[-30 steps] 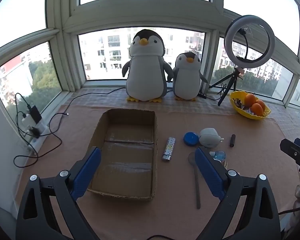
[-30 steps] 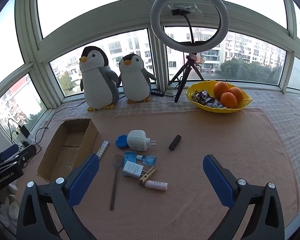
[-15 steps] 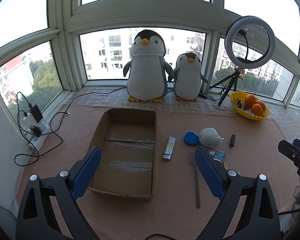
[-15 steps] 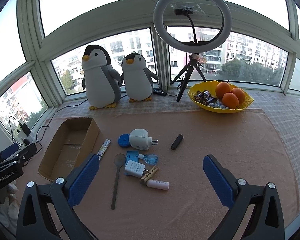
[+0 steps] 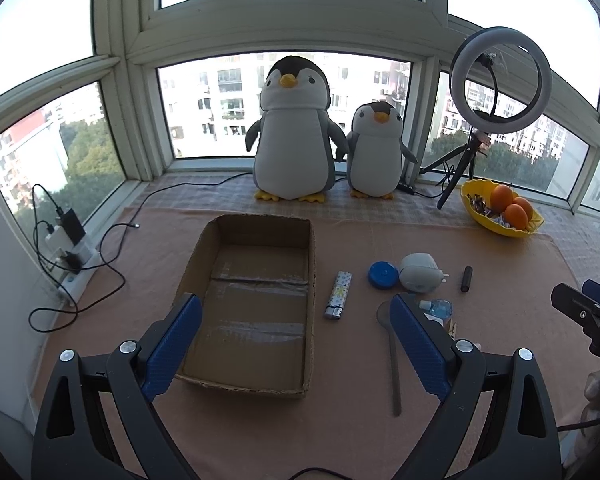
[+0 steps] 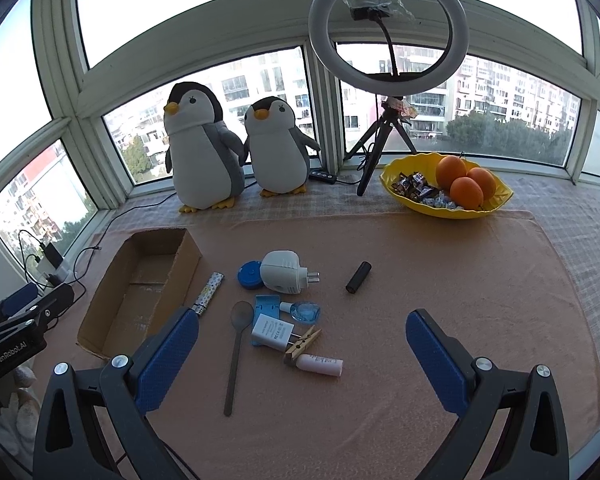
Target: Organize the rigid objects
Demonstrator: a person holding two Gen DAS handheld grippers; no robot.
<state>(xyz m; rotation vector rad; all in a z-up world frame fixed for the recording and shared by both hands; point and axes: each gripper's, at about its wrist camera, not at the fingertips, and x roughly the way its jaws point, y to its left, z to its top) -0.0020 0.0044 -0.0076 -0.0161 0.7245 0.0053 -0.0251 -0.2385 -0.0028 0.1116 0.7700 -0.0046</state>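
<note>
We see a peach-clothed tabletop [image 6: 440, 280] in a bay window; both tools, left [image 5: 296, 344] and right [image 6: 302, 356], gape empty. Small objects lie scattered beside the cardboard box [image 5: 256, 292], penguins [image 5: 294, 136] behind.

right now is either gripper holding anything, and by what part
Nothing is held. The left gripper and the right gripper are both open and hang above the table, with nothing between their fingers.

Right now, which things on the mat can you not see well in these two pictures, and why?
- White charger, clothespin, pink tube: left wrist view, hidden behind the left gripper finger.
- Charger's label: right wrist view, print too small.
- Cardboard box near corner: right wrist view, covered by the right gripper finger.
</note>
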